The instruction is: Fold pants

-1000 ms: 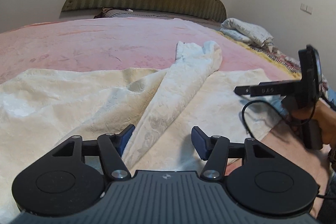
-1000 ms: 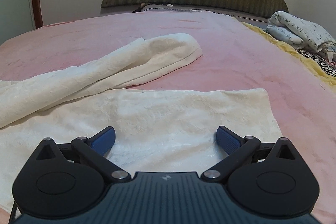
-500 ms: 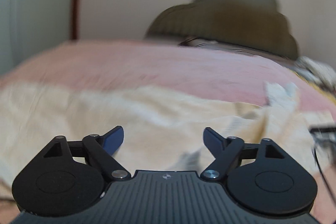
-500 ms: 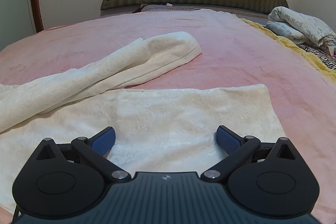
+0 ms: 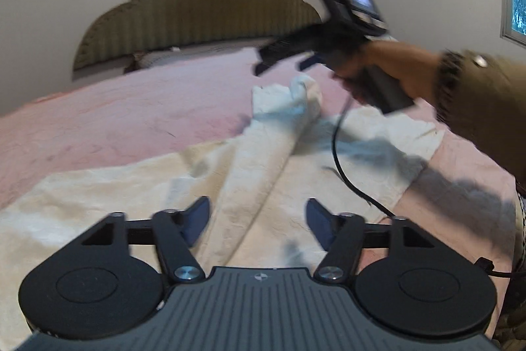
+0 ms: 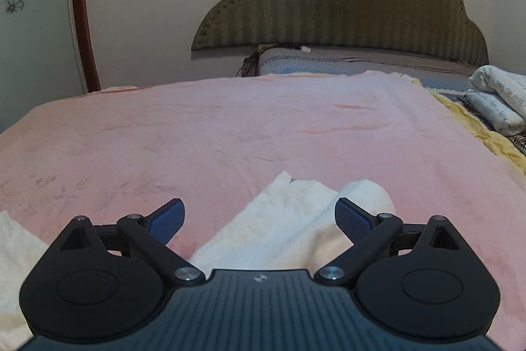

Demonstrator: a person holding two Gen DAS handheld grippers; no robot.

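A pink bedspread (image 6: 230, 134) covers the bed below an olive headboard (image 6: 345, 12), and the cream pants (image 5: 256, 173) lie spread across it. The right hand (image 5: 391, 71), in a brown sleeve (image 5: 483, 94), holds the right gripper (image 6: 259, 216) tilted down over a pant leg's end. Both the right gripper's jaws and those of the left gripper (image 5: 258, 216) have just been closing, yet stand apart, gripping nothing, above the cloth.

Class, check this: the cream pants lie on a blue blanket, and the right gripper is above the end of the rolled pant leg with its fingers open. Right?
Not quite: the blanket is pink, not blue, as the right wrist view shows. The rest holds: the cream pants lie on it, and the right gripper is above the leg end, fingers open.
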